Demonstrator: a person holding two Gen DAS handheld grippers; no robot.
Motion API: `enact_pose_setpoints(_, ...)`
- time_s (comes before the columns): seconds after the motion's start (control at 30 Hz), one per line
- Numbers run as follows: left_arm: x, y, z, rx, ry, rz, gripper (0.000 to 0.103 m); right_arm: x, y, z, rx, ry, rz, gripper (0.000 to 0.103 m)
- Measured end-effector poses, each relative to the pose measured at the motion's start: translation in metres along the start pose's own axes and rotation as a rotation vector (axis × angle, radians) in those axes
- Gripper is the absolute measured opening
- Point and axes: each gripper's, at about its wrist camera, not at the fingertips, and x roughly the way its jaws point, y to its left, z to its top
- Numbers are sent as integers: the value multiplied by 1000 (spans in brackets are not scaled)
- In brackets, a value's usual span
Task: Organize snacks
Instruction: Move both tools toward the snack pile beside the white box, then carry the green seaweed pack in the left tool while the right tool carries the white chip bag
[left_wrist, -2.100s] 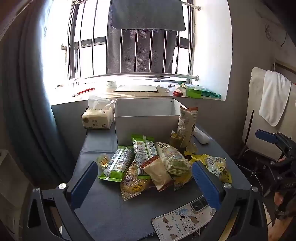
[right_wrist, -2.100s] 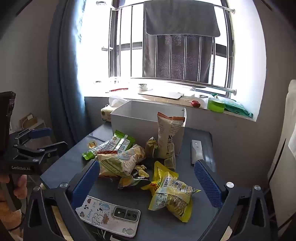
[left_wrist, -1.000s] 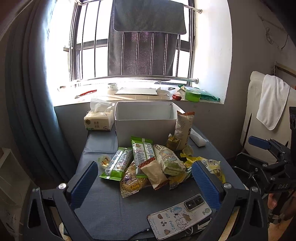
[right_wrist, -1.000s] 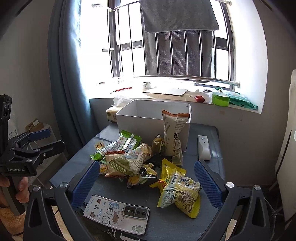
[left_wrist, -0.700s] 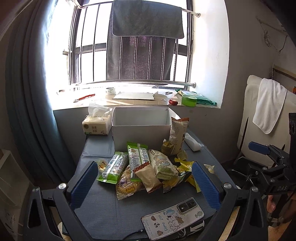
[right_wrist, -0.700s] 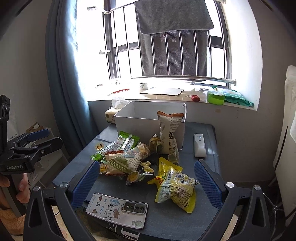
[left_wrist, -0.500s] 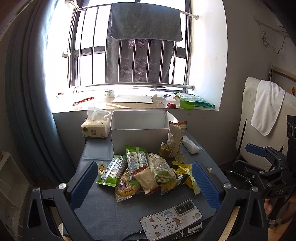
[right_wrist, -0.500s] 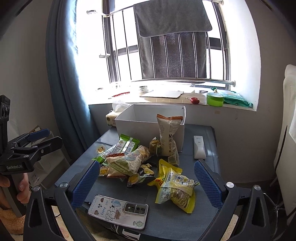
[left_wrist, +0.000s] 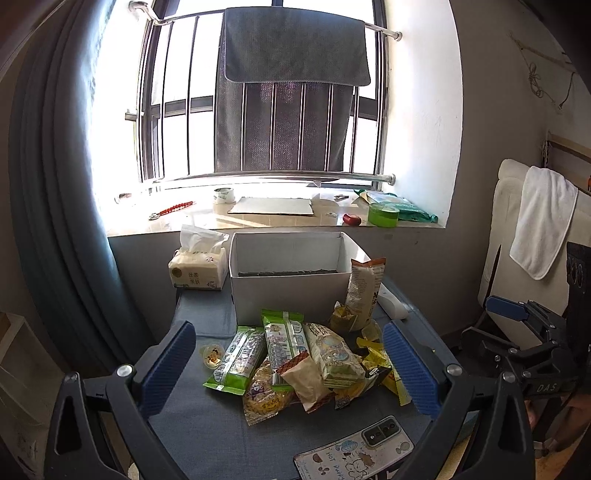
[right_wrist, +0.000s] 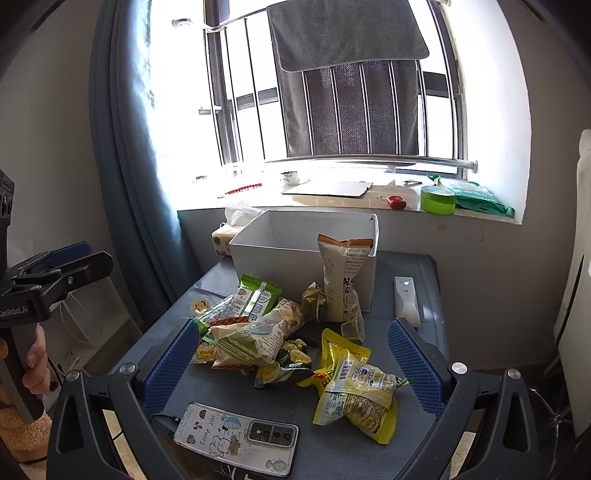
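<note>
A pile of snack packets (left_wrist: 295, 362) lies on a small grey table (left_wrist: 207, 435) in front of an open white box (left_wrist: 291, 280). A tall orange-topped bag (left_wrist: 364, 288) leans on the box's right corner. A yellow packet (right_wrist: 354, 387) lies at the pile's right side. My left gripper (left_wrist: 291, 369) is open and empty, held back above the table's near edge. My right gripper (right_wrist: 291, 365) is open and empty, also held back over the near edge. Each gripper shows at the side of the other's view: the right one (left_wrist: 524, 332) and the left one (right_wrist: 55, 269).
A phone in a cartoon case (right_wrist: 236, 439) lies at the table's near edge. A white remote (right_wrist: 405, 299) lies right of the box. A tissue pack (left_wrist: 197, 266) stands left of the box. A small jelly cup (left_wrist: 211, 356) sits left of the pile. Curtain at left, windowsill behind.
Both grippers have pulled back and risen a little from the table, so the snacks and box look smaller and farther. Nothing on the table has moved.
</note>
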Motion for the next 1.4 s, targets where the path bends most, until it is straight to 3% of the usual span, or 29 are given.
enact_pose_setpoints(0.2,22,5,6,-4,30,1,103,17,-7,6,18,36,44,103)
enact_pose_setpoints(0.37,46,14,8,-26,62,-2,103,38,-13,7,17,64,3,103)
enact_pose_setpoints(0.8,107,27,22,-35,119,4,103,93,-35,24,41,119,10,103)
enact_pose_setpoints(1.17,137,34,19,-42,174,-9,103,141,-48,30,71,185,-10,103)
enact_pose_setpoints(1.4,141,36,4,-51,201,-35,103,188,-63,31,131,250,28,103)
